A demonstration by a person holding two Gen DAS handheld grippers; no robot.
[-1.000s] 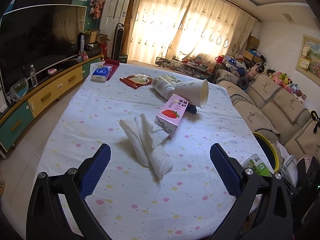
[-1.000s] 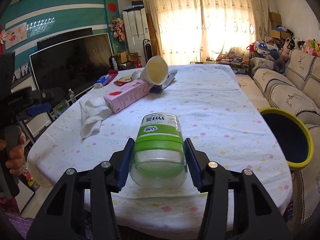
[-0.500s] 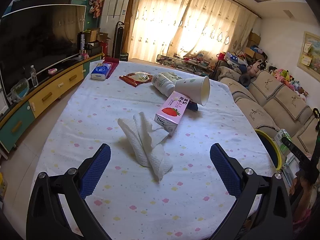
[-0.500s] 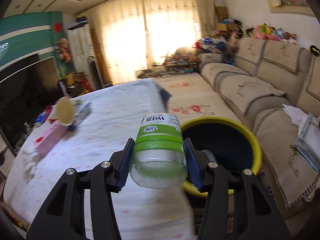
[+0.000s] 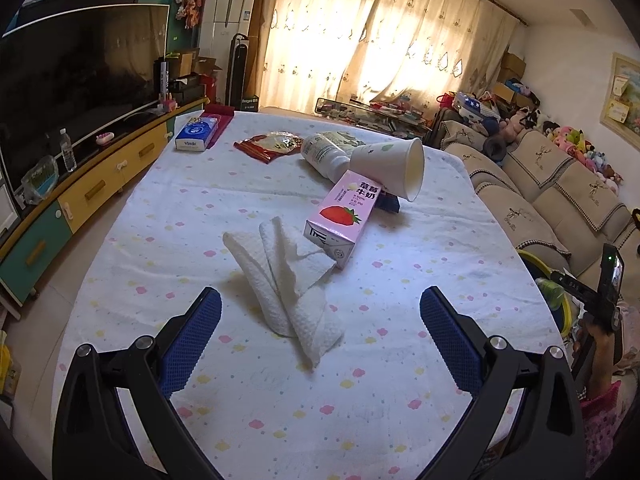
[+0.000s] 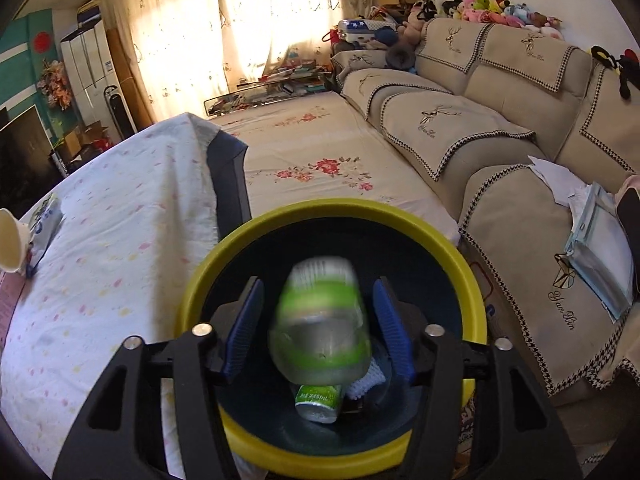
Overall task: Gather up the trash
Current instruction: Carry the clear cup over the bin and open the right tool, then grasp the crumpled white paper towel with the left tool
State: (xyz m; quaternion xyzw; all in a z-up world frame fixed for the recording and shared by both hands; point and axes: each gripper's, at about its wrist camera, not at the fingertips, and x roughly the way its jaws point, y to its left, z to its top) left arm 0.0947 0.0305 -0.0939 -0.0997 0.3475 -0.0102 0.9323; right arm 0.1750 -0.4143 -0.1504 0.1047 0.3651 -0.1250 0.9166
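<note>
Two blue-padded fingers of the right gripper (image 6: 319, 326) stand apart over the yellow-rimmed dark trash bin (image 6: 420, 216), and between them the clear plastic bottle with a green label (image 6: 320, 328) is smeared by motion blur; it seems to touch neither pad, though the blur makes that hard to settle. So the right jaws look released, with the bottle loose above the bin's mouth. Down in the bin lies a green-labelled can or small bottle (image 6: 319, 402), half hidden under the blurred bottle, with a scrap of white textured paper (image 6: 366, 382) beside it.

From the left wrist view the left gripper (image 5: 320, 336) is spread wide and holds nothing, poised above the white cloth with pastel dots (image 5: 180, 240) covering the table. Just beyond its fingers lies a crumpled white paper towel (image 5: 288, 280), its far edge touching a pink strawberry milk carton (image 5: 344, 216) that lies on its side. Past the carton a white paper cup (image 5: 394, 168) lies tipped, mouth to the right, resting against a white plastic bottle (image 5: 322, 154); a dark object under the cup is mostly hidden. Farther off lie a red snack wrapper (image 5: 268, 144) and a blue tissue pack (image 5: 196, 134). At the right edge, only a sliver of the bin's rim shows past the table.
</note>
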